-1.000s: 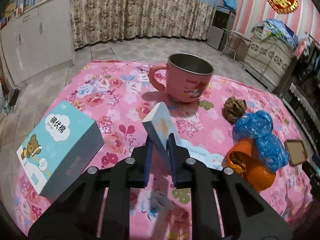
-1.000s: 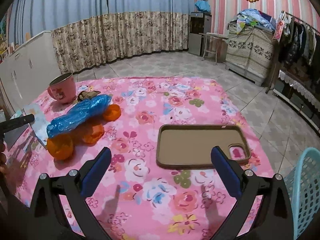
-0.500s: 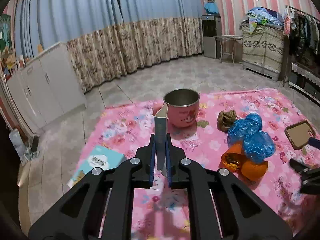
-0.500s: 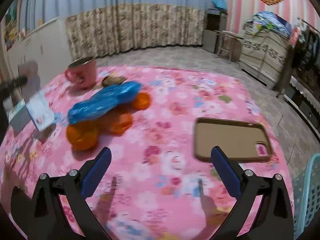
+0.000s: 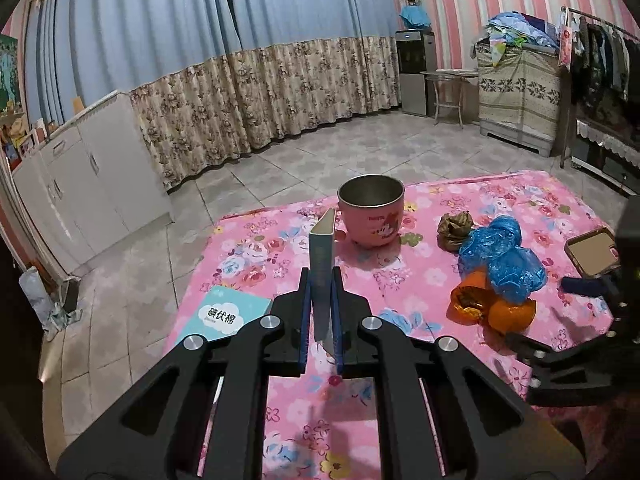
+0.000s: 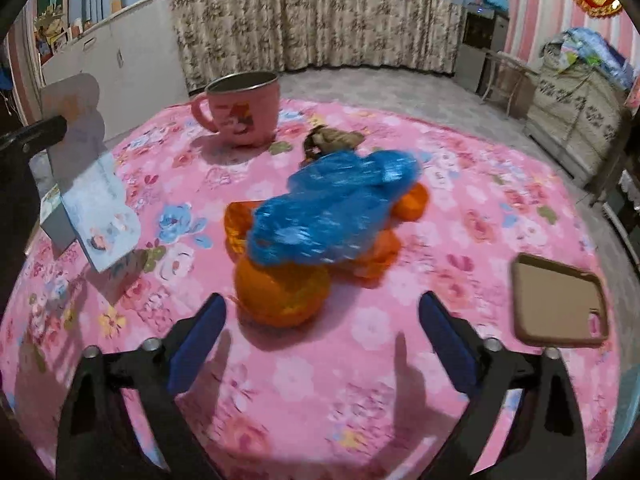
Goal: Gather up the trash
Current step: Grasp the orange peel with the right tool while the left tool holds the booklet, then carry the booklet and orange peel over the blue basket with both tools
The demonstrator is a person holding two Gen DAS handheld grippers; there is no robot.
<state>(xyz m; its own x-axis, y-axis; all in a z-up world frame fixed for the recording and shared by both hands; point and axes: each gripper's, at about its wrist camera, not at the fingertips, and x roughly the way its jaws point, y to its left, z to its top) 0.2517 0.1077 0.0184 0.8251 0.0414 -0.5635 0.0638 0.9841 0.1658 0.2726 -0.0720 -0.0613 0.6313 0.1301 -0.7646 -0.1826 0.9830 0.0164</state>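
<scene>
My left gripper [image 5: 321, 280] is shut on a thin white-and-blue carton [image 5: 322, 246], held upright on edge above the pink flowered table [image 5: 400, 288]. The right wrist view shows the same carton [image 6: 86, 184] at the far left. Orange peels [image 6: 280, 296] lie under a crumpled blue plastic bag [image 6: 332, 208], with a brown crumpled wrapper [image 6: 336, 138] behind them. My right gripper [image 6: 320, 310] hovers just in front of the nearest peel, its jaws closing but still wide. The pads touch nothing. In the left wrist view the right gripper [image 5: 556, 312] is at the right edge, beside the peels [image 5: 492, 308].
A pink mug [image 5: 372, 212] stands at the far side of the table. A teal box [image 5: 224, 316] lies at the left edge, and a brown phone case [image 6: 560, 304] lies on the right. Tiled floor, cabinets and curtains surround the table.
The left gripper has lifted the carton off the table and rolled it upright. The right gripper has swung left from the phone case to the orange peels, and its jaws have narrowed a little.
</scene>
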